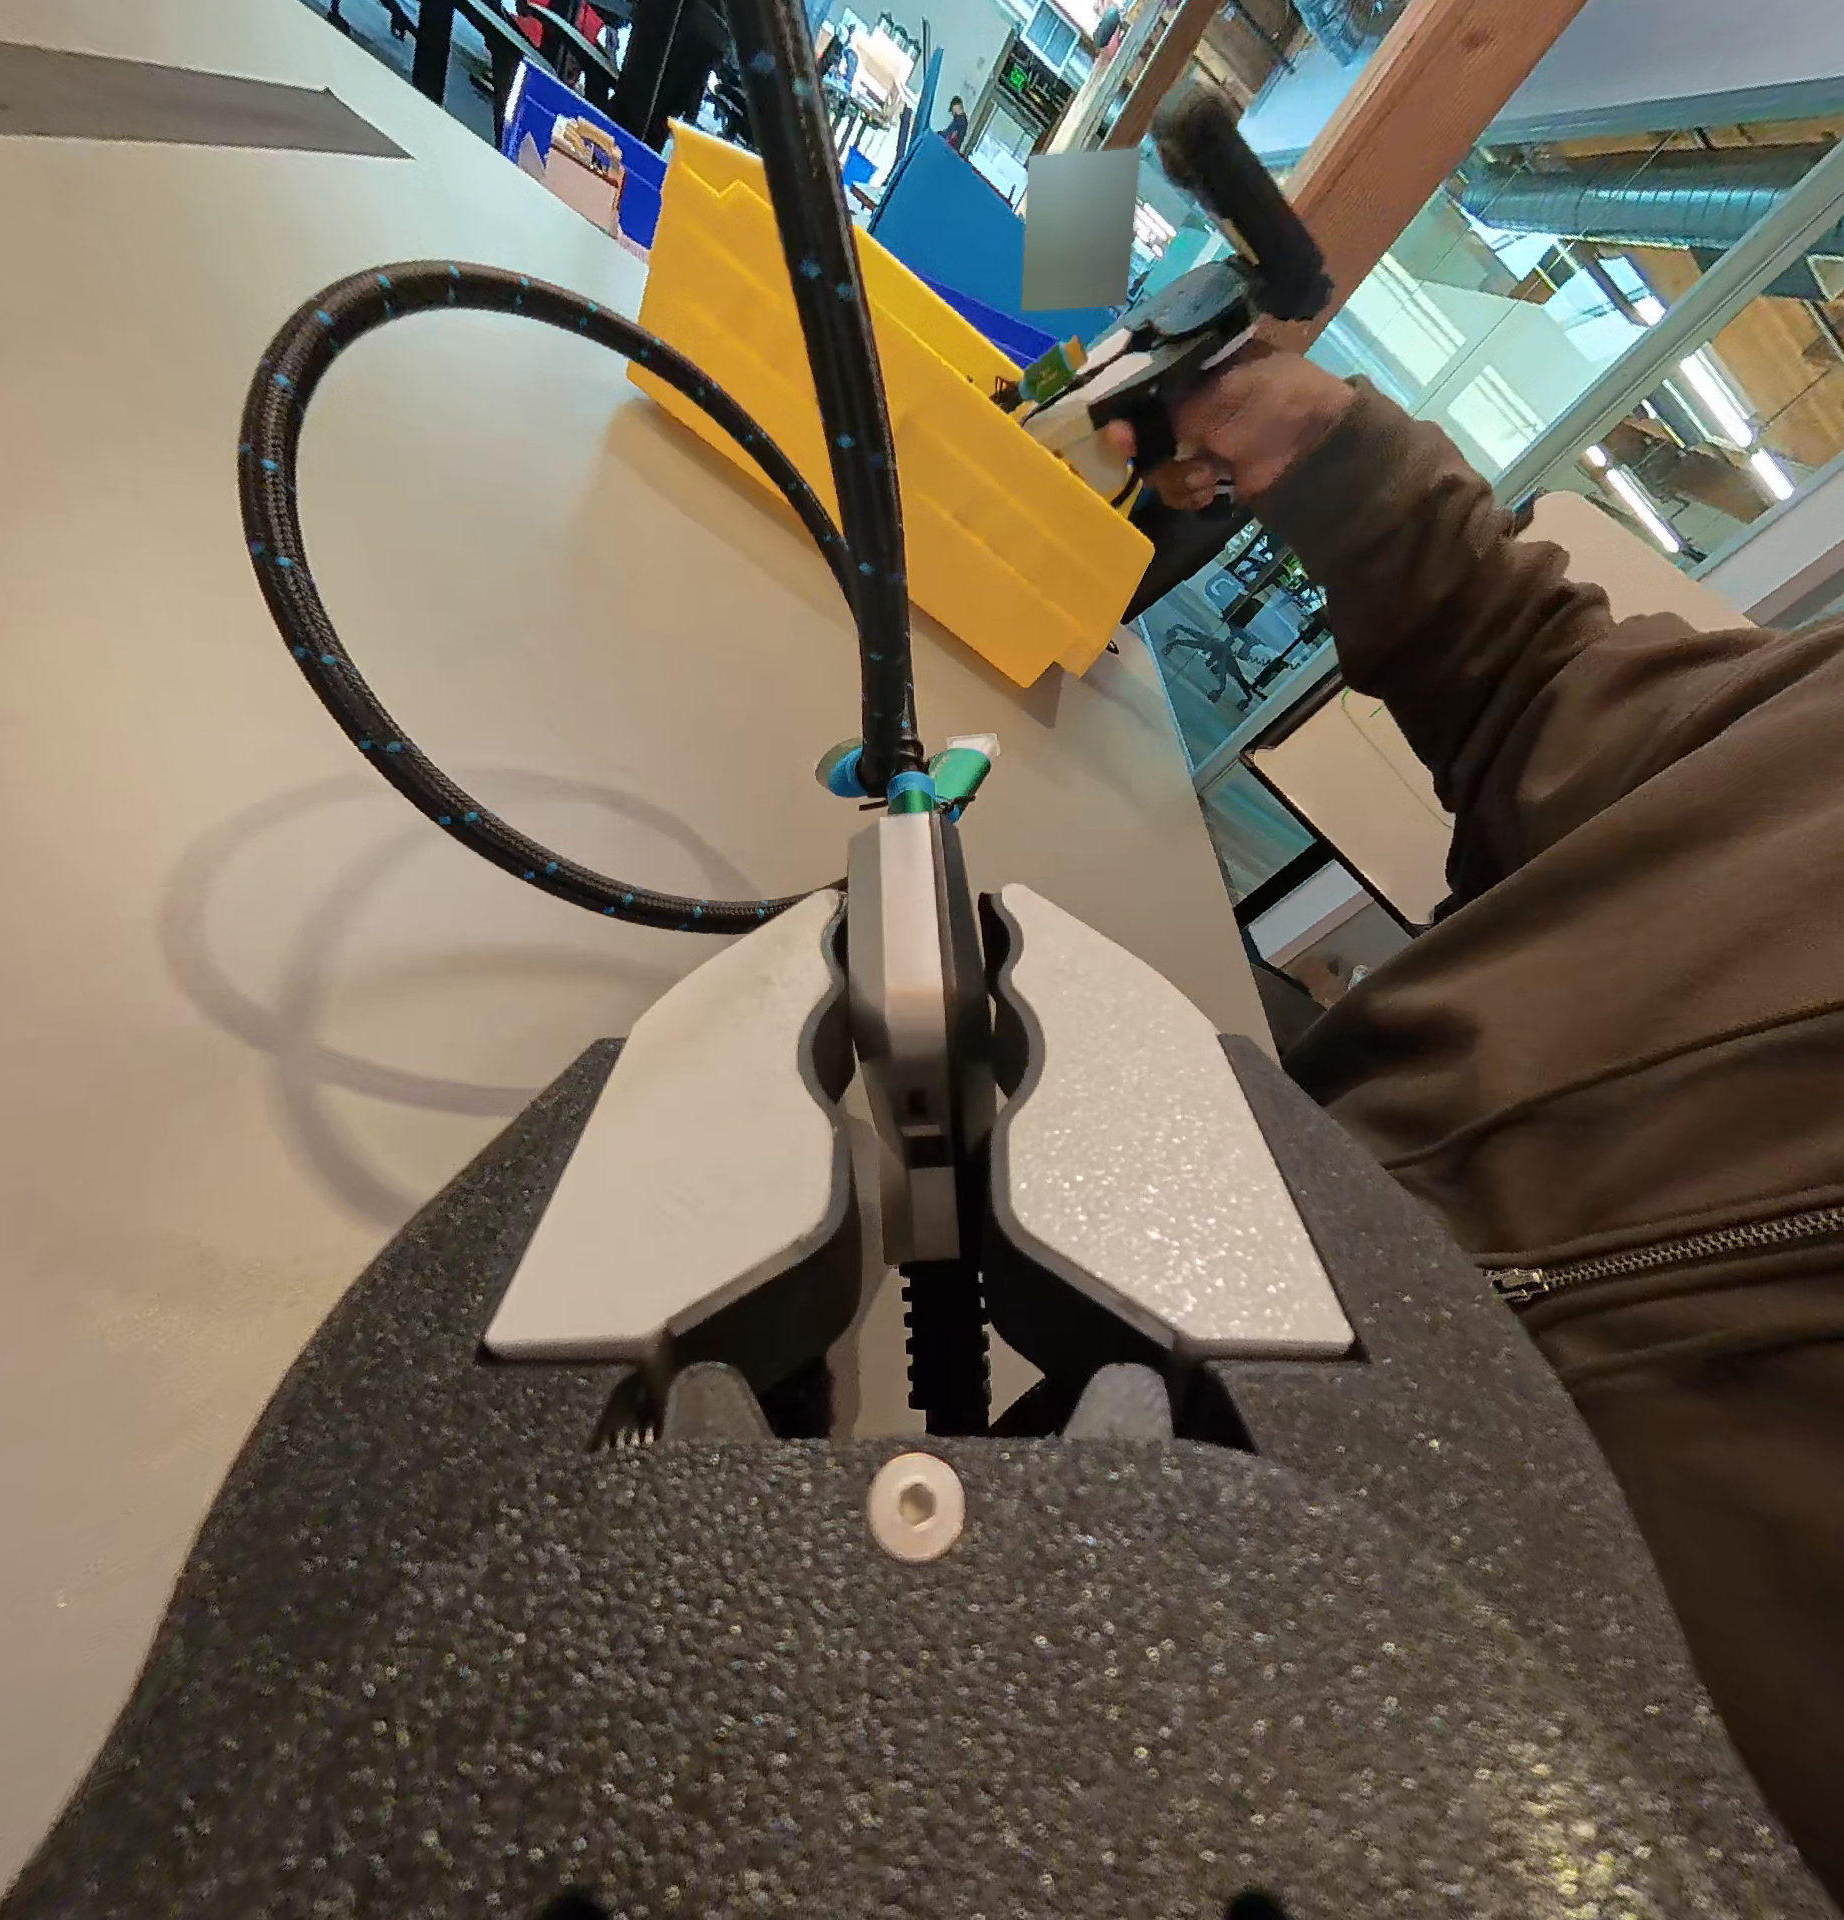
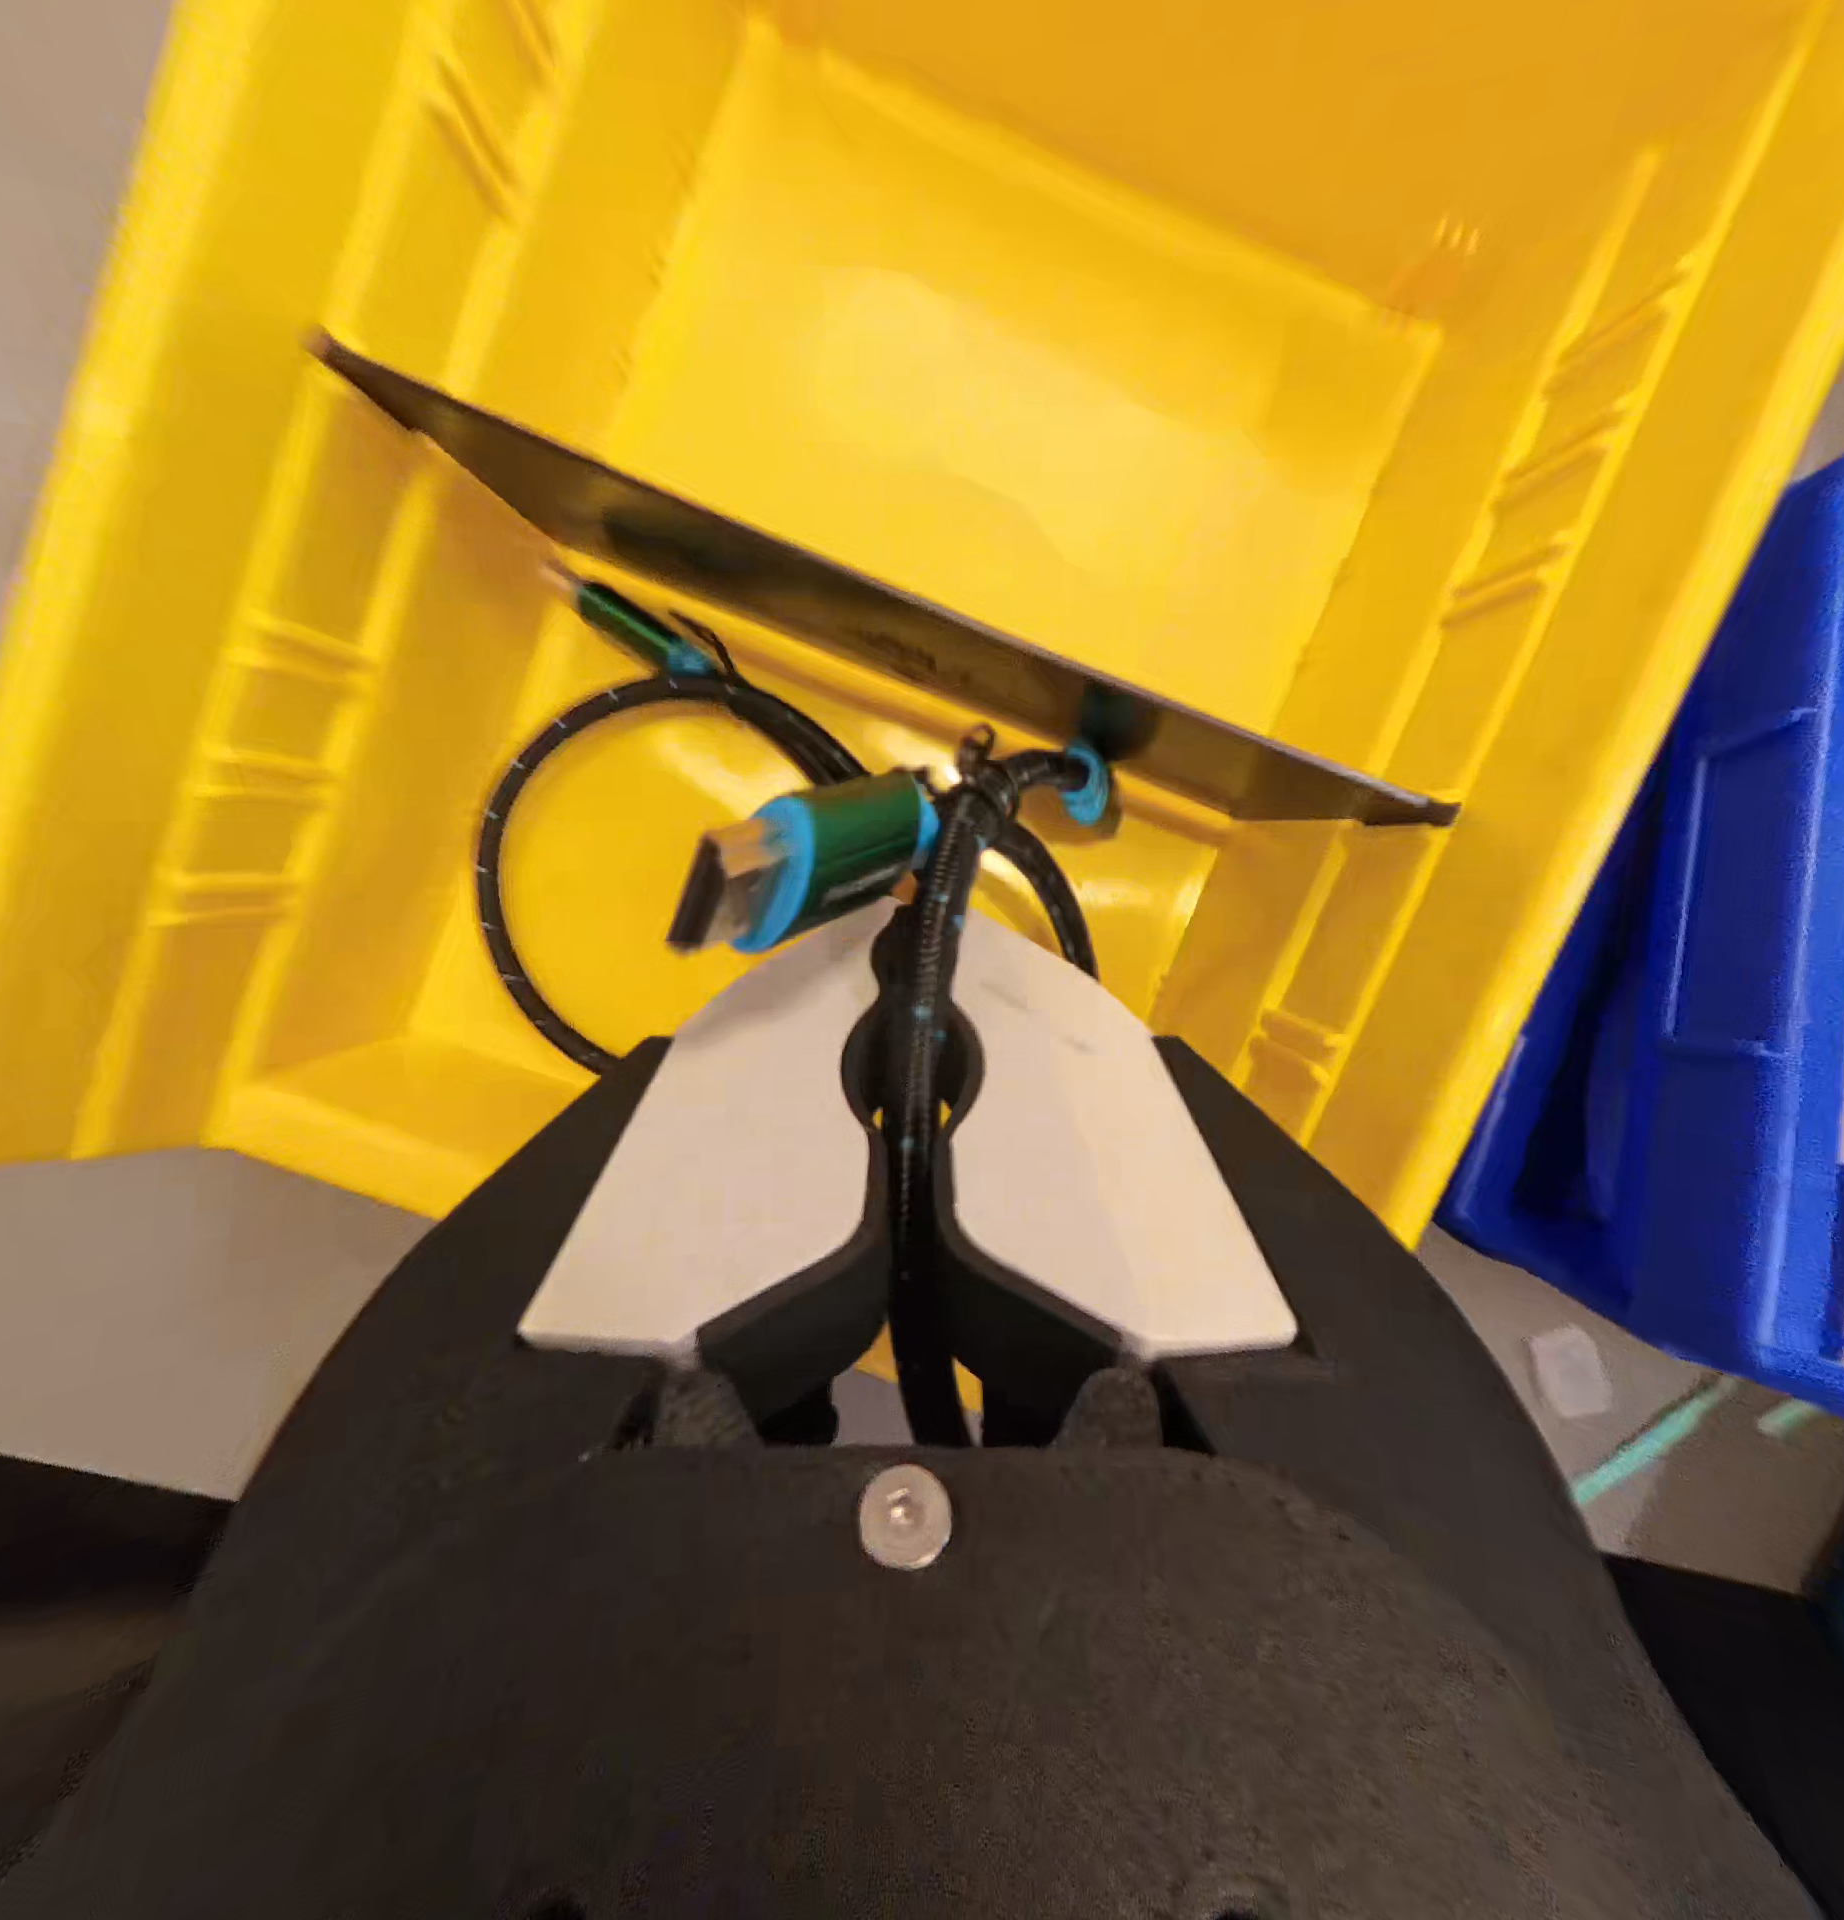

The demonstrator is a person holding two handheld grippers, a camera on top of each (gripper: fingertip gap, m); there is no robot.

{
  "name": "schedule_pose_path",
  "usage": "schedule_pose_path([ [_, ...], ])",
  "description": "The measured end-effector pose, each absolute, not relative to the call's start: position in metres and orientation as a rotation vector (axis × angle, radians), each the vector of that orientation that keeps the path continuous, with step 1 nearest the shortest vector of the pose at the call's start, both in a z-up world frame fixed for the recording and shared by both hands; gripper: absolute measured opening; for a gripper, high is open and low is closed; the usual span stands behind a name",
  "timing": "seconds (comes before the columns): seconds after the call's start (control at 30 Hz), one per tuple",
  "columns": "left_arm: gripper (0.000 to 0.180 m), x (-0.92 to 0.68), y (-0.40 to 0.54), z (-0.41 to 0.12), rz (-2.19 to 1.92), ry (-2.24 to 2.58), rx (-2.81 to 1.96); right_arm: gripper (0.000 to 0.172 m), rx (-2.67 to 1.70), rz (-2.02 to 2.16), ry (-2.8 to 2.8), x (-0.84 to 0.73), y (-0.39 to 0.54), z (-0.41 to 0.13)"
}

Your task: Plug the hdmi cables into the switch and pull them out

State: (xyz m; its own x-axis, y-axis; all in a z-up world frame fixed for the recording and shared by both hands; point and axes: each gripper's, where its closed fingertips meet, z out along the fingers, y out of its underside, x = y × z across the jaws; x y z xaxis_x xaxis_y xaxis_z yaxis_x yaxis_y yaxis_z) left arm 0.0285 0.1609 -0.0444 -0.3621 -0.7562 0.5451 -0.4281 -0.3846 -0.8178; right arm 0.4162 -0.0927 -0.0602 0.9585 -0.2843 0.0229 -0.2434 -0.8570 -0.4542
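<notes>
The left gripper is clamped on a flat grey-and-black slab, held edge-on, with a finger pressing each face. Just past the slab's far end, at 12 o'clock, sit green connector plugs with blue collars, joined to a black braided cable with blue flecks. That cable loops out toward 10 o'clock over a beige table and also rises straight up out of the top of the view. Farther off at 1 o'clock stands a yellow plastic bin on the table, and beyond it, at 2 o'clock, a person's hand in a brown sleeve holds the other gripper over the bin.

The right gripper is closed on a black braided cable with blue flecks, which runs lengthwise between the white fingers. Just beyond the tips, at 11 o'clock, a green HDMI-type plug with blue collars juts out. The cable coils behind it at 10 o'clock. Above, at 12 o'clock, a thin dark flat panel hangs tilted, with the cable meeting its lower edge. All of this hangs over the open yellow bin; a blue bin stands beside it at 3 o'clock.
</notes>
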Motion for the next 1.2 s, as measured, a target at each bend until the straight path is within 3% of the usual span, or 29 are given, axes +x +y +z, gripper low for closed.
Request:
schedule_pose_path([
  [0.07,0.023,0.028,0.161,-0.047,-1.809,1.566,-1.604,0.028,-2.729,-0.272,0.297,0.423,-0.096,-0.065],
  [0.23,0.023,0.026,0.162,-0.046,-1.815,1.566,-1.602,0.051,-2.625,-0.188,0.042,0.38,-0.068,-0.022],
  [0.37,0.023,0.026,0.16,-0.046,-1.822,1.579,-1.594,0.059,-2.566,-0.12,-0.106,0.335,-0.047,0.007],
  [0.5,0.023,0.026,0.159,-0.044,-1.819,1.577,-1.595,0.057,-2.483,-0.192,-0.34,0.275,-0.012,0.023],
  [0.67,0.023,0.027,0.165,-0.043,-1.806,1.537,-1.618,0.047,-2.318,-0.24,-0.698,0.181,0.05,0.002],
  [0.9,0.023,0.028,0.172,-0.053,-1.773,1.507,-1.713,0.038,-1.806,-0.6,-1.272,0.094,0.148,-0.012],
  [1.2,0.023,0.027,0.179,-0.058,-1.796,1.462,-1.785,0.018,-1.558,-0.598,-1.726,0.038,0.175,-0.066],
])
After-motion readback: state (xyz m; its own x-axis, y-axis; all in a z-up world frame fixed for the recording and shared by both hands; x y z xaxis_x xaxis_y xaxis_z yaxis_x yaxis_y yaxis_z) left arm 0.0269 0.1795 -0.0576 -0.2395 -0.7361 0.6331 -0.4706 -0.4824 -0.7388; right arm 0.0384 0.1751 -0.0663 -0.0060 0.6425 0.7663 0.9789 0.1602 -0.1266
